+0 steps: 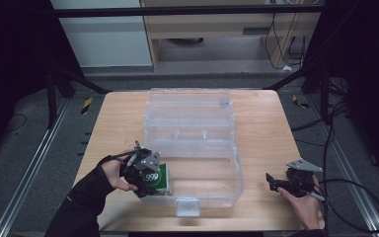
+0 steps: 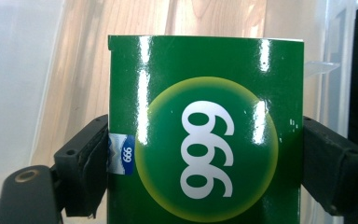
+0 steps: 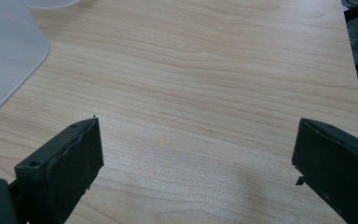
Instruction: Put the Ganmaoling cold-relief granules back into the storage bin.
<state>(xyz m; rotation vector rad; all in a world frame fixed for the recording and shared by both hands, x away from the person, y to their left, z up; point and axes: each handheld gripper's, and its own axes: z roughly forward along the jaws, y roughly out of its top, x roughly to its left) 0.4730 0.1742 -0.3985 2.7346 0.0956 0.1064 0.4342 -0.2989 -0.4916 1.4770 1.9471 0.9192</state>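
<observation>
Left hand-held gripper (image 1: 150,178) holds the green box (image 1: 158,178) at the lower-left corner of the clear bin (image 1: 237,163), ready to let go; right hand-held gripper (image 1: 275,182) waits wide open.

The green box (image 2: 205,135) runs off the left gripper view's bottom edge.

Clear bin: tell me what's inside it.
In the clear bin, a green box sits at its left end, gripped by the left gripper. The floor under the box is hidden.

green box (image 2: 205,135) gripped in left tool (image 2: 205,163)
</observation>
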